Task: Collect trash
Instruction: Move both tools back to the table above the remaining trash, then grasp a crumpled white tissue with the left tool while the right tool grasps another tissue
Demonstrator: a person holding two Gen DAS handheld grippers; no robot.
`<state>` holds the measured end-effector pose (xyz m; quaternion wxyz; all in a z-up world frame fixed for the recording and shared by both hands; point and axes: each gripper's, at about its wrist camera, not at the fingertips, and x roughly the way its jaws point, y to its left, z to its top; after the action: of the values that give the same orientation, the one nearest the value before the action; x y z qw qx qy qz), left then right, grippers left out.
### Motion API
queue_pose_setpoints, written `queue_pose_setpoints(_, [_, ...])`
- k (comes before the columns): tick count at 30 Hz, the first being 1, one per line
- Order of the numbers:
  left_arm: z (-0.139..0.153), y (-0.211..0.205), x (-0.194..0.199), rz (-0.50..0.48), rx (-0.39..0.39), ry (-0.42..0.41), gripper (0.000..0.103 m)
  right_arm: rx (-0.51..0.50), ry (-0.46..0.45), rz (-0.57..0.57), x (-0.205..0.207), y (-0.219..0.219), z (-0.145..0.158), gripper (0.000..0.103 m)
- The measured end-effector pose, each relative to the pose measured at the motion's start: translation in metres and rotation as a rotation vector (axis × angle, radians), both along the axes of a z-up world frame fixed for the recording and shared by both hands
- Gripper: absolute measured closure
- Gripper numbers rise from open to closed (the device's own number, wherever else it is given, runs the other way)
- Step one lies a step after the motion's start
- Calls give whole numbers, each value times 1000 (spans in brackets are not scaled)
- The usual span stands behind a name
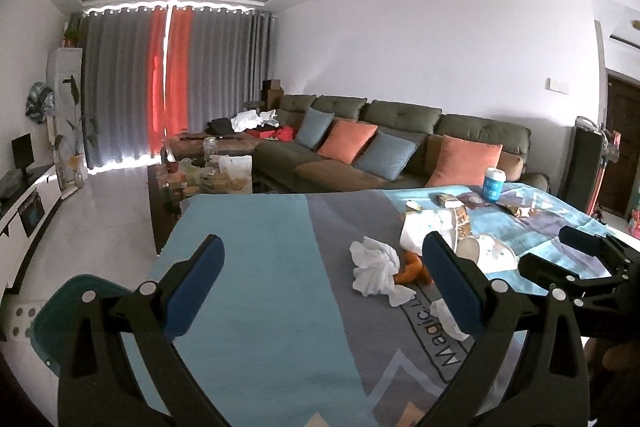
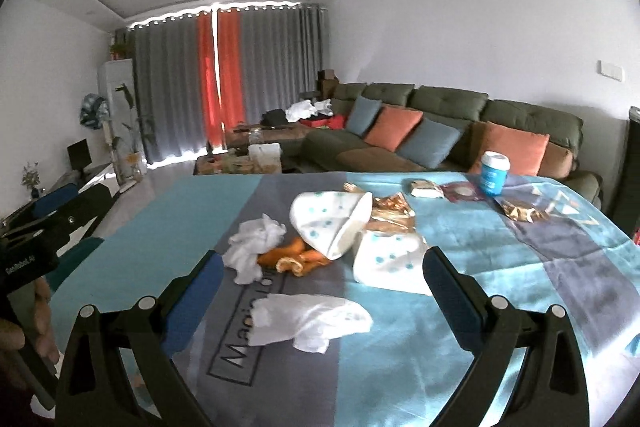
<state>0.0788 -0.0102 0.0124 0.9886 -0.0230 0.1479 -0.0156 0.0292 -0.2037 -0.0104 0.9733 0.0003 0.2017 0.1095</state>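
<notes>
Your left gripper (image 1: 322, 291) hangs over the near part of the table, fingers spread wide with nothing between them — only the blue and grey tablecloth (image 1: 256, 267) shows in the gap. Your right gripper (image 2: 322, 301) is spread wide too, and a flattened white tissue (image 2: 310, 319) lies on the cloth between its fingers, touched by neither.

The trash sits toward the middle of the table. A crumpled tissue (image 2: 254, 247) lies just beside a piece of orange peel (image 2: 296, 255), and the peel touches a tipped-over white paper cup with blue dots (image 2: 332, 223). A second dotted paper cup (image 2: 390, 261) lies on its side against it, near your right gripper's right finger. Shiny gold wrappers (image 2: 390, 209) sit behind the cups.

Toward the far right corner stands a blue cup with a white lid (image 2: 494, 173), upright, with a small packet (image 2: 424, 189) and another gold wrapper (image 2: 520, 213) nearby. A teal bin (image 1: 60, 311) sits below the table's near left edge, beside your left gripper.
</notes>
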Motion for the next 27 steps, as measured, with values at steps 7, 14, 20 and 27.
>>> queue_pose_setpoints(7, [-7, 0, 19, -15, 7, 35, 6, -12, 31, 8, 5, 3, -4, 7])
queue_pose_setpoints(14, [-19, -7, 45, -41, 22, 87, 5, -34, 112, 27, 21, 6, -18, 7])
queue_pose_setpoints(20, [-31, -16, 78, -85, 36, 151, 6, -38, 189, 50, 37, 8, -32, 10])
queue_pose_setpoints(27, [-49, -32, 120, -138, 54, 254, 6, -29, 249, 69, 48, 12, -44, 16])
